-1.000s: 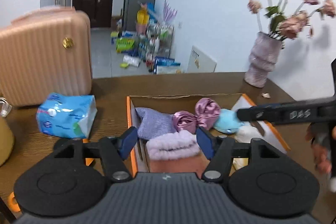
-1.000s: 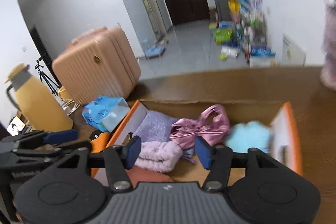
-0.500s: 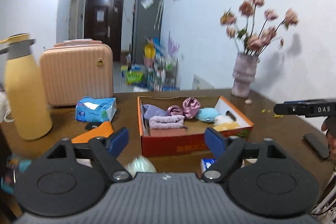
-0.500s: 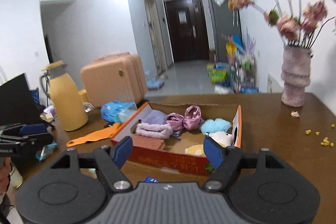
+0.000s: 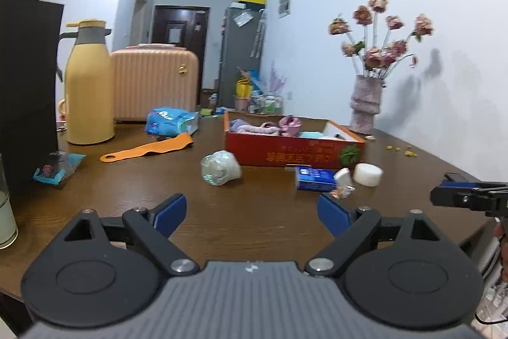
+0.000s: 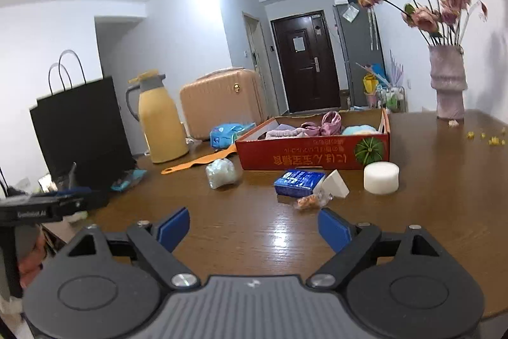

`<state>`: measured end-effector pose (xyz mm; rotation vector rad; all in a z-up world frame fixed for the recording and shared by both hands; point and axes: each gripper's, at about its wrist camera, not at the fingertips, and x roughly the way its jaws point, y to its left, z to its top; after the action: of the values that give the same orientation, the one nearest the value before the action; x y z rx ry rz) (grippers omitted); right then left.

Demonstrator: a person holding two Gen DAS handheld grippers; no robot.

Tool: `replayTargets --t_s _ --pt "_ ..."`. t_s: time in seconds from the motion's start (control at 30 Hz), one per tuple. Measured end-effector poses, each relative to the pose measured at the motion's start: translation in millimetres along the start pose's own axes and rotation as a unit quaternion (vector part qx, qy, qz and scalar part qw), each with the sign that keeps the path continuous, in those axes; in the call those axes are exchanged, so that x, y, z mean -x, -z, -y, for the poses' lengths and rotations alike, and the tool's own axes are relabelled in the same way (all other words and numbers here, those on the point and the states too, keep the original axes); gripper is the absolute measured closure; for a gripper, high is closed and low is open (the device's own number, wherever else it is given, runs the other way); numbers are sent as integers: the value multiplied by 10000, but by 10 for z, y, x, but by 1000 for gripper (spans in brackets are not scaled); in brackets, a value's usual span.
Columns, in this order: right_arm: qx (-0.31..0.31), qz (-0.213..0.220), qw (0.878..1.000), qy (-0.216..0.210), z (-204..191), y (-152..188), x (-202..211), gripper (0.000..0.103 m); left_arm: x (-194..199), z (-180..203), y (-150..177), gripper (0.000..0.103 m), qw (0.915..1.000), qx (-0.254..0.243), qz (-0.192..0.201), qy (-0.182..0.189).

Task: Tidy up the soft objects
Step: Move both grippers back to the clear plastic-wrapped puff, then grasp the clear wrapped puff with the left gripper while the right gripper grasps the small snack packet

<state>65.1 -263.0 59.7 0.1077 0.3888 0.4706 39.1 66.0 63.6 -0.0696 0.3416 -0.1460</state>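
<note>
While hovering over the near part of the table (image 5: 254, 189), well short of the goods: L claw (image 5: 251, 211) spread wide, jaws just been opening, nothing btwn the pads; R claw (image 6: 254, 226) likewise wide, just been opening, empty. Step in hand, by the look of it: btwn picks, lining up for the next loose soft item. Red box (image 5: 295, 148) further back at mid-table, already part filled. Counted inside, as far as visible: 1 lilac cloth (image 6: 284, 127), 1 pale pink fluffy piece (image 6: 279, 134), 1 satin pink bow-like piece (image 6: 330, 121), 1 light blue plush (image 6: 360, 129); more possibly hidden behind the wall. Left outside, just in front of the box: 1 clear bag of white fluff (image 5: 220, 169), 1 round white puff (image 6: 381, 178), 1 white wedge (image 6: 335, 183) touching 1 blue pack (image 6: 298, 181), 1 small crinkly wrapper (image 6: 311, 200) nearest the R claw. Probably soft & due for the box: bag, puff, wedge, so approx. 3 to go; pack and wrapper unclear. Next move, as a guess: reach fwd with either claw, keep it wide, straddle the bag or the puff, close gently since both should squash, then lift over the box wall w/o snagging it. Bag likely slippery; the round puff might roll if nudged. Elsewhere: 1 orange strap (image 5: 149, 146), 1 tissue pack (image 5: 170, 121), 1 yellow jug (image 5: 89, 84), 1 suitcase (image 5: 155, 84), 1 black bag (image 6: 82, 126), 1 vase (image 5: 365, 107) of flowers.
</note>
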Motion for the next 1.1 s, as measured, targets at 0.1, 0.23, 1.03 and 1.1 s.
replayTargets --t_s 0.1,0.23,1.03,1.1 --pt "87 86 9997 219 -33 -5 -147 16 -155 -43 67 12 9997 201 -125 -103" --pt "-16 -158 9997 175 12 115 -478 18 -496 -125 209 12 9982 361 -465 -115" --pt "225 -1434 9842 1013 572 -116 -2139 49 -2916 -515 -356 38 9858 565 -1498 -502" --pt "280 -1439 9844 976 568 -116 -2154 59 -2920 -536 -337 50 9867 587 -1477 -351"
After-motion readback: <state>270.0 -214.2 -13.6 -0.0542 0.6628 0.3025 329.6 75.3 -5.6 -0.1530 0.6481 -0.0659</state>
